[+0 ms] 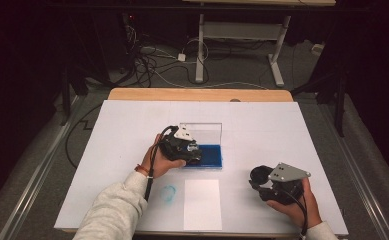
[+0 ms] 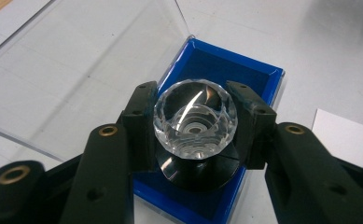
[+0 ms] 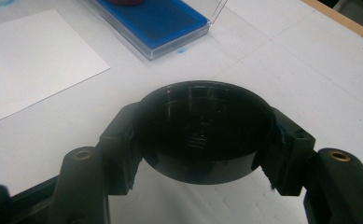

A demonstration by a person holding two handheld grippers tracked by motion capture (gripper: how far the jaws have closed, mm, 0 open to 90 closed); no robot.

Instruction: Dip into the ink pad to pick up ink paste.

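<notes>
At the centre of the high view, the left gripper (image 1: 188, 148) is clamped on a faceted clear knob (image 2: 195, 119), which sits on a black disc over the blue pad (image 2: 226, 70) of an open clear case (image 1: 202, 131). At lower right, the right gripper (image 1: 262, 181) is clamped on a black round cap (image 3: 202, 128) above the white table (image 1: 282, 125). A white sheet (image 1: 202, 204) lies at bottom centre.
</notes>
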